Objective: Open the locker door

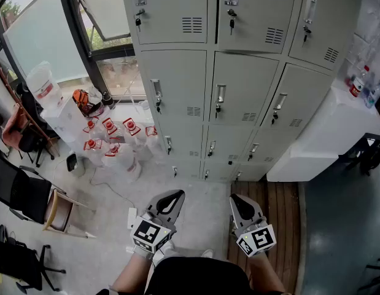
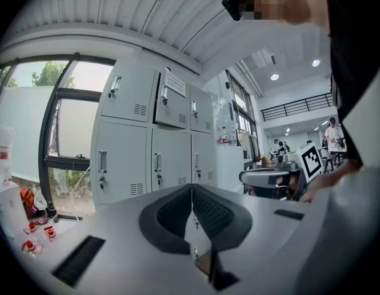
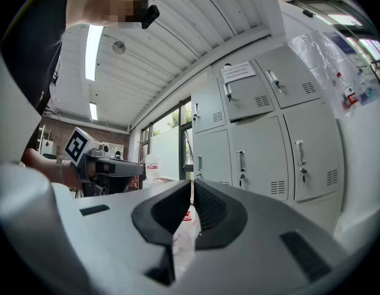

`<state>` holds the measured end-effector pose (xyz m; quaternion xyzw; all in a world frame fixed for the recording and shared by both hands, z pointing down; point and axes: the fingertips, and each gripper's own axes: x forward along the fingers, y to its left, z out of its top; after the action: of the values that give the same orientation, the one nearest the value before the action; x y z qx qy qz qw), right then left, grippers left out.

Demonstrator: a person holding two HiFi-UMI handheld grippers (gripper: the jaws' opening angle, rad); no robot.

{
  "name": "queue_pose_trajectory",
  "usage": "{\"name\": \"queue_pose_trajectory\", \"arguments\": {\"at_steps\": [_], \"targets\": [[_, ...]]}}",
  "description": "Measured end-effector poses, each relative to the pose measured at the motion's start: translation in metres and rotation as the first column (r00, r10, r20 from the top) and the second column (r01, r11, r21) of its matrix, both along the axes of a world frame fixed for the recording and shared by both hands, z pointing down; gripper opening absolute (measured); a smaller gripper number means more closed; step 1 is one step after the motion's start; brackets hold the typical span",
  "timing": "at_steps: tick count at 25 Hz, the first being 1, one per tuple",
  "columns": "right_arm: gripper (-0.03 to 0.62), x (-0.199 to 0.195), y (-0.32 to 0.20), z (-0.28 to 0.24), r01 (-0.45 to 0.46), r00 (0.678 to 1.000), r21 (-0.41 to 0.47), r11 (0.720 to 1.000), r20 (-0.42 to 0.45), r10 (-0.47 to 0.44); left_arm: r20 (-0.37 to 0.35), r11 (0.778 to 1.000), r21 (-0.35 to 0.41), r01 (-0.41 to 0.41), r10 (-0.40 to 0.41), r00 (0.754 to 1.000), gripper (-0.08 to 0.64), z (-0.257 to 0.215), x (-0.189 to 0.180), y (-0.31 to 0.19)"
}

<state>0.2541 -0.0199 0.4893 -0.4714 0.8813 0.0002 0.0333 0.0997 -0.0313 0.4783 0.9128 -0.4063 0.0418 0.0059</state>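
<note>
Grey metal locker doors (image 1: 242, 88) are faced in the head view, well beyond left gripper (image 1: 177, 193) and right gripper (image 1: 237, 198). Left gripper view: jaws are pressed together, empty. Right gripper view: jaws likewise closed, nothing held.
</note>
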Motion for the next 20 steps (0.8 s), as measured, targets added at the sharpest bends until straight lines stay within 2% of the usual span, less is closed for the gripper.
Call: {"name": "queue_pose_trajectory", "arguments": {"at_steps": [5, 9, 13, 20], "targets": [[0.037, -0.02, 0.003, -0.009, -0.013, 1.0, -0.004, 1.0, 0.017, 0.013, -0.029, 1.0, 0.001, 0.028, -0.028, 0.999, 0.023, -0.007, -0.034, -0.003], [0.037, -0.039, -0.003, -0.019, -0.017, 1.0, 0.01, 1.0, -0.003, 0.017, -0.043, 1.0, 0.027, 0.012, -0.011, 0.999, 0.023, -0.018, -0.049, -0.01], [0.038, -0.062, -0.016, -0.031, -0.014, 1.0, 0.031, 0.999, -0.014, 0.015, -0.057, 1.0, 0.021, 0.009, -0.008, 0.998, 0.023, -0.018, -0.072, -0.022], [0.038, -0.109, -0.05, -0.053, -0.032, 0.999, 0.062, 0.998, 0.021, 0.031, -0.052, 0.998, 0.063, -0.011, 0.014, 0.999, 0.023, -0.033, -0.127, -0.049]]}}
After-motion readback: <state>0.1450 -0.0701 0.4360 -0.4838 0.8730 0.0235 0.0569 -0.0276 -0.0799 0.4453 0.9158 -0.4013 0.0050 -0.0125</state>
